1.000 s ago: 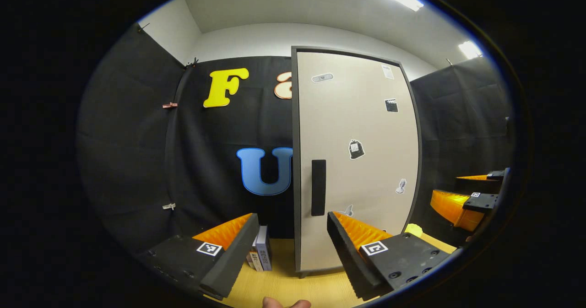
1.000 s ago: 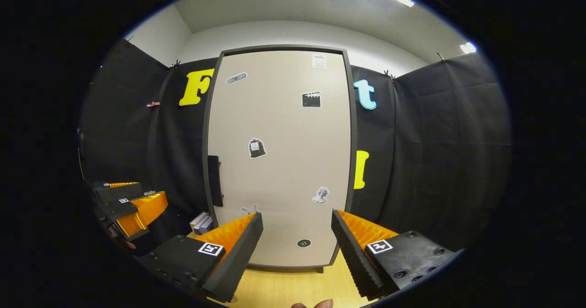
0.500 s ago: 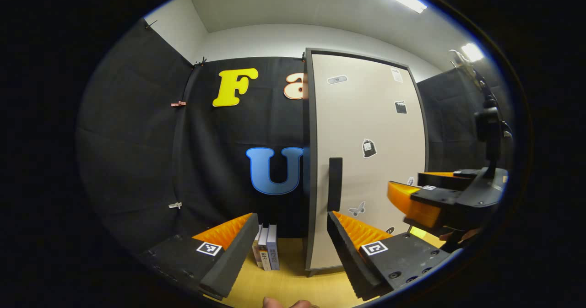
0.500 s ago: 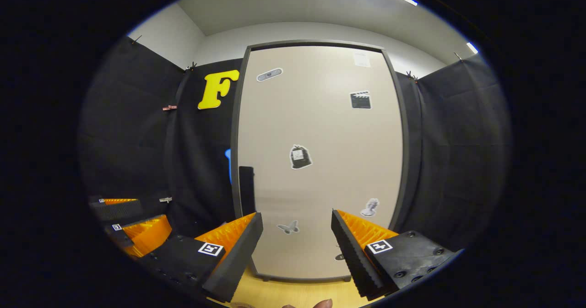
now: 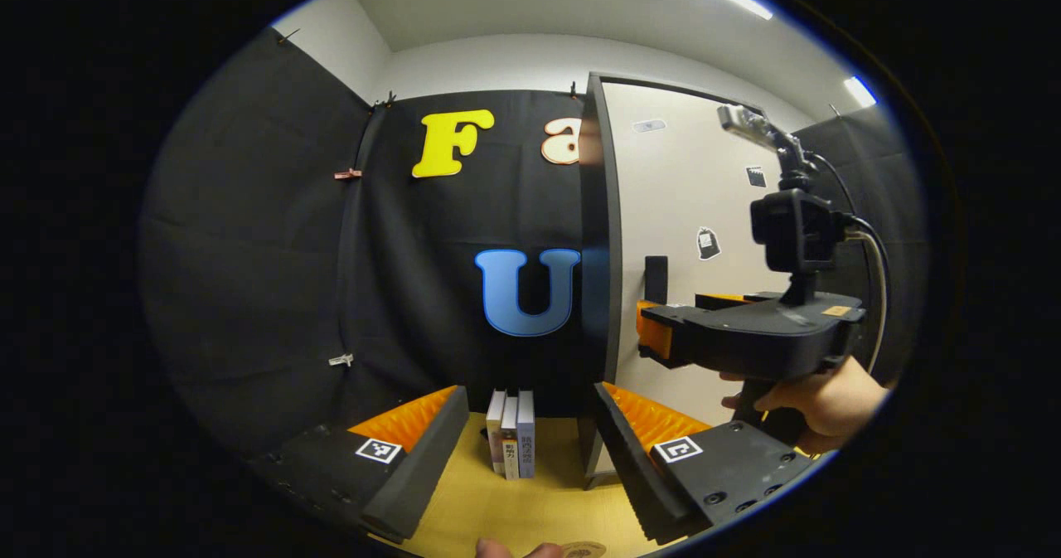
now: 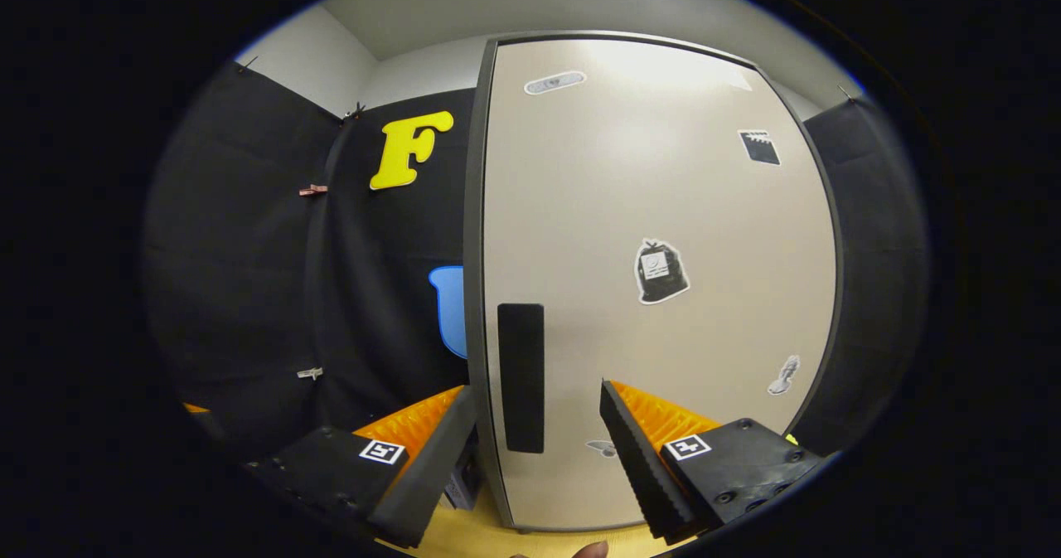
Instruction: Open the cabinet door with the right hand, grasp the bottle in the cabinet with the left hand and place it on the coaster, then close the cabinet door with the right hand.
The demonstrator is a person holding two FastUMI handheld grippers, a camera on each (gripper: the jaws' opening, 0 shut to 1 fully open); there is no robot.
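The tall beige cabinet door (image 6: pixel 663 210) is shut and hides the cabinet's inside. Its dark vertical handle (image 6: pixel 520 376) sits near the door's left edge. My right gripper (image 6: pixel 539 405) is open, close to the door, and the handle stands between its fingers without touching them. In the left gripper view the cabinet (image 5: pixel 688 210) is seen from its left side, and the right gripper (image 5: pixel 671 313), held by a hand (image 5: pixel 825 400), has its tips at the handle (image 5: pixel 656 279). My left gripper (image 5: pixel 530 409) is open and holds nothing. A round coaster (image 5: pixel 583 550) lies on the table just below it.
A few books (image 5: pixel 511 444) stand upright on the yellow wooden table (image 5: pixel 497 508), left of the cabinet's foot. Black cloth walls close off the left and back.
My right gripper has moved forward and left up to the door handle. My left gripper has shifted left, so the cabinet is now seen from its side. Both stay open.
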